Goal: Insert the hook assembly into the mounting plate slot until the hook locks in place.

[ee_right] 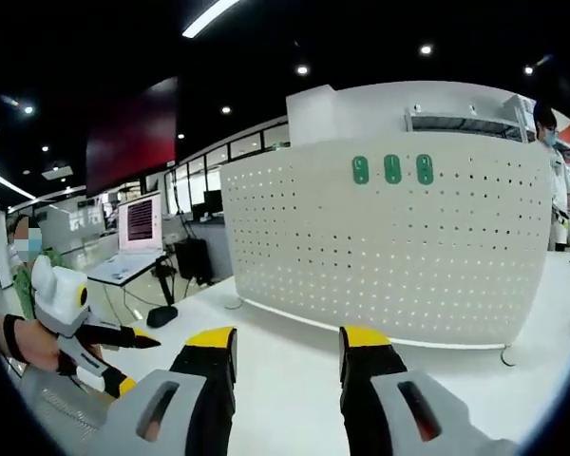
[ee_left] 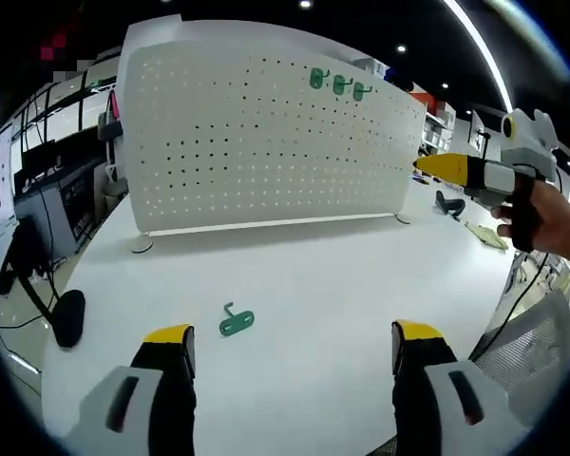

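Pick-up not yet begun: left gripper (ee_left: 290, 347) and right gripper (ee_right: 287, 350) both spread and empty, green hook (ee_left: 236, 321) lying on white table (ee_left: 361, 275) before pegboard (ee_left: 266, 142); next, close on hook

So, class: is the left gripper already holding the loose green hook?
No. In the left gripper view the green hook lies on the white table, ahead of the open left gripper.

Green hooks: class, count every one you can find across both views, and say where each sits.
4. Three hang in a row near the top of the white pegboard. One loose green hook lies on the white table.
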A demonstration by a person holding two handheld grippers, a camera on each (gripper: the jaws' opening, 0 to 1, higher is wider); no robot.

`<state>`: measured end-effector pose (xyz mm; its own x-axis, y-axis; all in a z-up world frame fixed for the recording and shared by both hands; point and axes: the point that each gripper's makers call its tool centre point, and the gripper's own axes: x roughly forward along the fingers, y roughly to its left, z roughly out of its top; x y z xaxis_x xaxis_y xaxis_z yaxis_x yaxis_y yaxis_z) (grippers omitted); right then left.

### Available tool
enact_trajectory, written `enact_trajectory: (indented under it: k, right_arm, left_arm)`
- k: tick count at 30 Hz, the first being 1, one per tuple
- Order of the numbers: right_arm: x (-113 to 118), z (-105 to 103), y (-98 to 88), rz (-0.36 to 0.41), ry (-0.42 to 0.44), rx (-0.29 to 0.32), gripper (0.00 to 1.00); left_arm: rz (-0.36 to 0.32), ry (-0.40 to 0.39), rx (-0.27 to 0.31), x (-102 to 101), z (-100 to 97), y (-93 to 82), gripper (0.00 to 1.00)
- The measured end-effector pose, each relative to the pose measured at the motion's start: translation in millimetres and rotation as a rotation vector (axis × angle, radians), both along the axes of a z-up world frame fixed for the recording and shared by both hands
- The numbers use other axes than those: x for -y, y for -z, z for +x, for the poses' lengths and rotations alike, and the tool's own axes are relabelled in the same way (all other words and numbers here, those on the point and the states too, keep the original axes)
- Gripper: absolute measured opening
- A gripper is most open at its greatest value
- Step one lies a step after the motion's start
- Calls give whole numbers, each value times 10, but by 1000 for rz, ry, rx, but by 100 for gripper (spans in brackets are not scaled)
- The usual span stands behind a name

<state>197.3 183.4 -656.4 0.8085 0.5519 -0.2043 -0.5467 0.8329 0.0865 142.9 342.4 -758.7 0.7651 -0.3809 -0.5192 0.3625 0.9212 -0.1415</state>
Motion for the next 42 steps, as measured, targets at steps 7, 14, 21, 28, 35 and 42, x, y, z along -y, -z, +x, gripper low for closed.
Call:
enact_trajectory:
  k: [7, 14, 21, 28, 35, 42]
  right_arm:
    - [37, -79, 133, 4, 9, -27, 43]
    - [99, -106, 194, 6, 25, -34, 41]
    - [149, -172, 216, -6, 35, -32, 40]
    - [116, -333, 302, -11, 13, -57, 39]
    - [47, -445, 313, -16, -22, -57, 37]
    - [155, -514, 354, -24, -2, -66, 36]
  left_arm:
    - [33, -15, -11, -14, 82, 100, 90]
    - [30, -37, -32, -29, 157, 187, 86]
    - [49, -42, -47, -44, 203, 277, 82]
    - [40, -56, -77, -62, 202, 376, 83]
    - [3, -100, -44, -33, 261, 431, 83]
    - [35, -113, -86, -76, 286, 518, 78]
